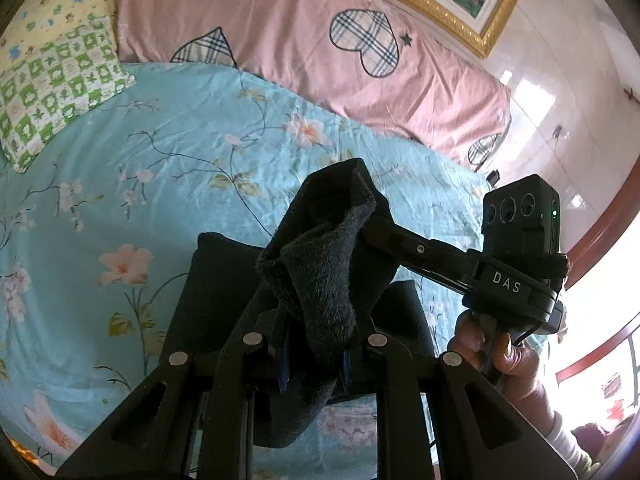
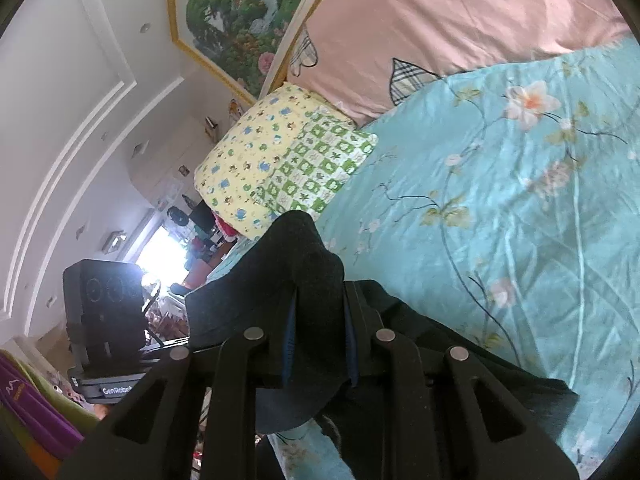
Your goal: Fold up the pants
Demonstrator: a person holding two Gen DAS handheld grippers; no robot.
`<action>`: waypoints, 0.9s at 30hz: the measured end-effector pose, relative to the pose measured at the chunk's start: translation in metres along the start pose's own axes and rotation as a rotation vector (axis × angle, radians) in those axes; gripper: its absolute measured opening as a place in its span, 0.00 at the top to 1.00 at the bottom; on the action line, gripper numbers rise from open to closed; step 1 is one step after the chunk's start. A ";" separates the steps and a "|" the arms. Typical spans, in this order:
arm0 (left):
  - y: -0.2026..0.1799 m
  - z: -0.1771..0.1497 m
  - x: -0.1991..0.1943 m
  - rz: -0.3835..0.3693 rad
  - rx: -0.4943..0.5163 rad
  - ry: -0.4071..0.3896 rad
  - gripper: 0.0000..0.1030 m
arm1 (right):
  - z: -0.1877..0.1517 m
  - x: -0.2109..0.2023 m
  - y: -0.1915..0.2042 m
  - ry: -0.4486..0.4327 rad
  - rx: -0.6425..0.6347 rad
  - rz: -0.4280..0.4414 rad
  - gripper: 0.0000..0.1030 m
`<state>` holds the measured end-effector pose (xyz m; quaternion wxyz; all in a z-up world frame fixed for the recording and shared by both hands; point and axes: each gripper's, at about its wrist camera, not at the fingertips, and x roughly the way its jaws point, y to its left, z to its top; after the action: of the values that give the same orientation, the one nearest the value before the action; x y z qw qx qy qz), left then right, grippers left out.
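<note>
The dark fleece pants hang over a light blue floral bedsheet. My left gripper is shut on a bunched fold of the pants and holds it up. My right gripper is shut on another fold of the same pants. In the left wrist view the right gripper reaches in from the right, its fingers buried in the fabric beside my own. The rest of the pants drape down onto the sheet below both grippers.
A pink quilt with plaid hearts lies along the far side of the bed. A green and yellow patterned pillow sits at the far left corner. A framed painting hangs on the wall. The bed edge is to the right in the left wrist view.
</note>
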<state>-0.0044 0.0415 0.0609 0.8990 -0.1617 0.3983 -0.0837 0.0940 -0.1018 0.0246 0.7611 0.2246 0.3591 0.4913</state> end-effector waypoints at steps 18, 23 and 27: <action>-0.037 -0.016 0.043 0.027 0.085 -0.008 0.79 | -0.018 -0.029 -0.053 -0.027 0.111 -0.058 0.72; -0.053 -0.022 0.050 0.035 0.143 -0.007 0.73 | -0.026 -0.040 -0.057 -0.031 0.129 -0.123 0.72; -0.064 -0.027 0.054 0.033 0.180 -0.014 0.62 | -0.029 -0.051 -0.055 -0.053 0.125 -0.189 0.72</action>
<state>0.0107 -0.0392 0.0294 0.9138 -0.0742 0.3856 -0.1035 0.0911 -0.1711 -0.0156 0.7978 0.2496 0.3886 0.3877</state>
